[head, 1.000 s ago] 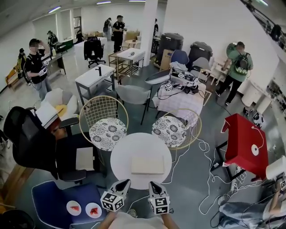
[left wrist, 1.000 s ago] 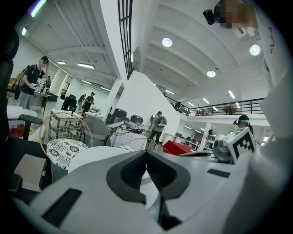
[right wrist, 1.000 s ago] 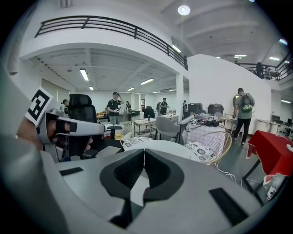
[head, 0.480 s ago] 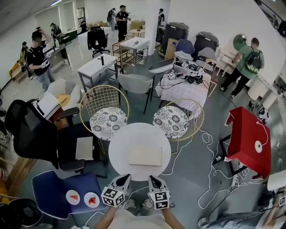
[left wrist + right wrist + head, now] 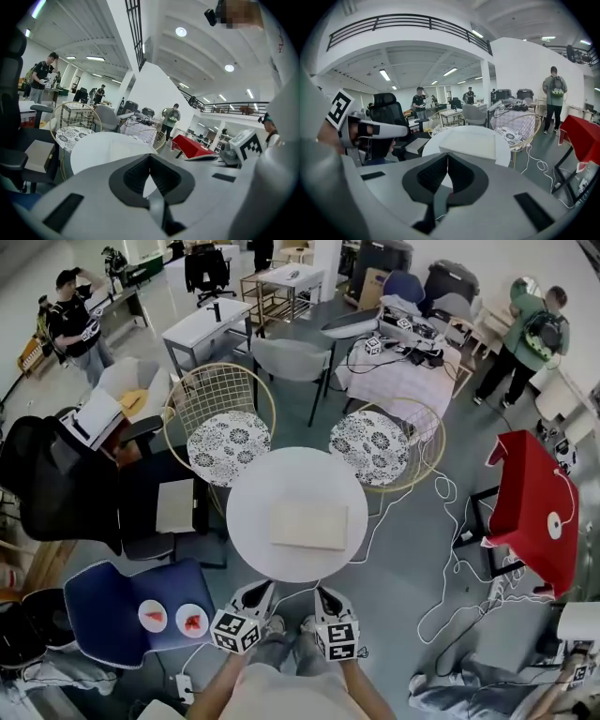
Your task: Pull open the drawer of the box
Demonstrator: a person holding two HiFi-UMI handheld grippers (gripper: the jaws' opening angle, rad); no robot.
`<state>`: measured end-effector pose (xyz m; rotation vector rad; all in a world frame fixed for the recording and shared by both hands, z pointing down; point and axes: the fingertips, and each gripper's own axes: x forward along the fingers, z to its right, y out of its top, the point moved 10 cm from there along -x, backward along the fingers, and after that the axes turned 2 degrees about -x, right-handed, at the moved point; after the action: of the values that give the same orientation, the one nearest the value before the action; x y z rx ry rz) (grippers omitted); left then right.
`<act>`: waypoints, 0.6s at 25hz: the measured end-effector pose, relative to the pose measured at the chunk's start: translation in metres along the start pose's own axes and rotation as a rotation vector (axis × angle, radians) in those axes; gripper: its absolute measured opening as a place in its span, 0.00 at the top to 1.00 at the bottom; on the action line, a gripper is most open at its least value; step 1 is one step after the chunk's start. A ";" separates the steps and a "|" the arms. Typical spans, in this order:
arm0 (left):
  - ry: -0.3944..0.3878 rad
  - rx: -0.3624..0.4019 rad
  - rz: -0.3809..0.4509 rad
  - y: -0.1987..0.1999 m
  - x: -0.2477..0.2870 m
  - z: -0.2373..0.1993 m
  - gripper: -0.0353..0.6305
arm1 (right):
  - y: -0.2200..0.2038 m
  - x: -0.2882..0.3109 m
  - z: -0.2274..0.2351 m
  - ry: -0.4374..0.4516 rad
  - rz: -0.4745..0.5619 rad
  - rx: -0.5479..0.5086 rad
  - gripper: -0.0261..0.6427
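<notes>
Open-plan workshop floor, head view first: a round white desk sits dead centre with a flat pale box on its middle. Nothing sticks out of the box on any side and its outline is one plain rectangle. I judge the drawer closed and the pull not started. No handle is visible, and I can't tell which side carries the drawer front. The left tongs and right tongs sit side by side at the near rim of the desk, both aimed at the box. Bare desk lies between the tips and the box, and neither pair touches it.

Left gripper view: the left tongs are clenched, pads meeting at the tips with nothing between them. The desk fills the space beyond. The box is a faint slab ahead of the tips, hard to separate from the desk top.

Right gripper view: the right tongs are also clenched and empty. The box is clear here, ahead and slightly right of the tip line, on the desk, apart from the tips.

Everything is left to do, by my read: close the gap, find the drawer front, release one pair of tongs, grip, then pull.
</notes>
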<state>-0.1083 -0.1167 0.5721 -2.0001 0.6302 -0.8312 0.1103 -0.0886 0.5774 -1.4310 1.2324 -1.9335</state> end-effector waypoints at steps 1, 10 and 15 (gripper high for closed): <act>0.001 -0.003 -0.008 -0.002 0.001 -0.001 0.93 | -0.003 0.001 0.000 -0.001 -0.010 0.008 0.94; 0.015 -0.068 -0.097 -0.047 -0.002 -0.010 0.93 | -0.051 0.005 -0.009 -0.001 -0.114 0.070 0.94; 0.009 -0.105 -0.148 -0.078 -0.005 -0.010 0.93 | -0.090 -0.002 -0.020 -0.001 -0.186 0.114 0.94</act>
<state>-0.1100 -0.0785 0.6414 -2.1599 0.5453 -0.9120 0.1067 -0.0331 0.6514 -1.5337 1.0013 -2.0878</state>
